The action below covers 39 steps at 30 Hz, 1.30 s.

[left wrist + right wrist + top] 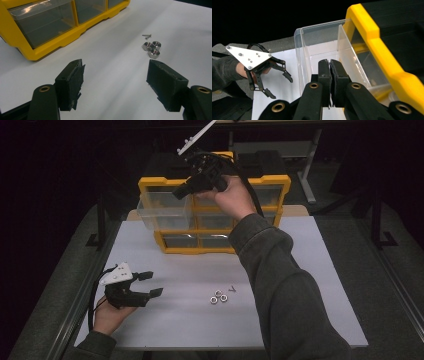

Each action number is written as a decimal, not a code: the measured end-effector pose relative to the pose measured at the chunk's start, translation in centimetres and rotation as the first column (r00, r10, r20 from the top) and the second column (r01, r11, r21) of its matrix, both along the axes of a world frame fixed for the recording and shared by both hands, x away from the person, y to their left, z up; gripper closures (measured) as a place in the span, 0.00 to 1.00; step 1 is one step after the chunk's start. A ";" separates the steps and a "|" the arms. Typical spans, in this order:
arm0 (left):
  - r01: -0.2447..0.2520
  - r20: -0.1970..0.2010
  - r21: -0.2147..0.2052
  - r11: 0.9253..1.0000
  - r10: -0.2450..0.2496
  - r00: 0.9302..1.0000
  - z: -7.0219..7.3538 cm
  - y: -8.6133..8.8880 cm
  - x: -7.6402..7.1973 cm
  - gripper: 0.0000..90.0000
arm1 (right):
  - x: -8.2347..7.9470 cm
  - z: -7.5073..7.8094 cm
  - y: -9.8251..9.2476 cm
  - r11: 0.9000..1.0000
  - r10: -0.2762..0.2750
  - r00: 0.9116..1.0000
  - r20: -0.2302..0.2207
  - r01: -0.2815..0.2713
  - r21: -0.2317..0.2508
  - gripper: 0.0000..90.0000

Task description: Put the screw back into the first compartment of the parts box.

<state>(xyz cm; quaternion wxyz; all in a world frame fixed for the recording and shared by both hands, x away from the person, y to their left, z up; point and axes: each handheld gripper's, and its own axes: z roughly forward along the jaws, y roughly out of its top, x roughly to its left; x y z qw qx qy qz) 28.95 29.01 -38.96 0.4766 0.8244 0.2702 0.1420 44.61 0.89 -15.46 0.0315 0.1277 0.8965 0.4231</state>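
- The right claw (181, 191), jaws pressed together on nothing, hangs over the clear plastic drawer (162, 210) pulled out of the top-left slot of the yellow plastic organiser cabinet (216, 216) at the twelve o'clock end of the white worktop (300, 270).
- In the right gripper view, the shut right claw (329, 62) points down into the clear plastic drawer (322, 50), which looks empty where its floor can be seen.
- The left claw (151, 284) rests spread wide at about eight o'clock on the worktop, holding nothing and aimed toward three o'clock.
- Three small steel hex nuts (218, 296) lie touching one another near the worktop's centre, with a small steel screw (231, 289) just beside them at their one o'clock.
- The left gripper view looks between the wide jaws at those nuts (151, 48) and the screw (147, 36), well apart from the pads.
- Judgement: the drawer stands ready to receive the hardware. To do it well, slide the wide claw low across the worktop, straddle one nut, close squarely on its flats, and lift it straight before carrying it toward the drawer.
- Risk: a skewed pinch could flick the nut away or scatter its neighbours.
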 end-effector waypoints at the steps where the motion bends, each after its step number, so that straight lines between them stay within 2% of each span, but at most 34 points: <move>1: 0.000 0.000 0.000 1.000 0.000 1.000 0.0 0.0 0.0 0.32 | 0.1 -0.2 0.2 1.000 0.004 1.000 0.000 -0.004 0.001 0.95; 7: 0.000 -0.001 0.007 1.000 0.000 1.000 0.0 0.0 0.0 0.32 | 0.3 -0.7 0.9 1.000 0.007 1.000 -0.014 -0.007 -0.001 0.93; 12: 0.002 0.002 0.008 1.000 -0.002 1.000 0.0 0.1 0.0 0.32 | 0.2 -0.6 0.8 1.000 -0.003 1.000 -0.003 0.003 -0.005 0.90; 20: 0.001 -0.002 0.009 1.000 -0.001 1.000 0.0 0.1 0.0 0.32 | -0.7 0.1 -1.6 1.000 -0.028 1.000 0.009 0.028 -0.004 0.87; 21: -0.001 -0.006 0.008 1.000 0.001 1.000 0.0 0.1 -0.1 0.32 | -0.8 0.1 -2.1 1.000 -0.027 0.999 0.024 0.028 -0.005 0.87; 23: 0.000 -0.004 0.011 1.000 0.000 1.000 0.0 0.1 -0.1 0.32 | -1.3 -0.2 -3.0 0.999 -0.035 0.999 0.024 0.035 -0.005 0.86; 25: 0.001 -0.001 0.015 1.000 -0.001 1.000 0.0 0.1 0.0 0.32 | -1.7 -0.5 -4.1 0.999 -0.033 0.999 0.041 0.033 -0.013 0.85; 28: -0.006 -0.011 0.002 1.000 0.006 1.000 -0.1 0.0 -0.1 0.32 | -2.3 -1.3 -5.7 0.999 -0.049 0.998 0.036 0.049 0.000 0.84; 30: -0.001 -0.004 0.008 1.000 0.001 1.000 -0.1 -0.1 0.0 0.32 | -2.7 -2.0 -6.7 0.998 -0.065 0.998 0.027 0.065 -0.001 0.84; 39: -0.004 -0.004 0.002 1.000 0.004 1.000 -0.1 -0.1 0.0 0.32 | -4.4 -6.4 -9.7 0.995 -0.102 0.995 0.006 0.102 -0.005 0.80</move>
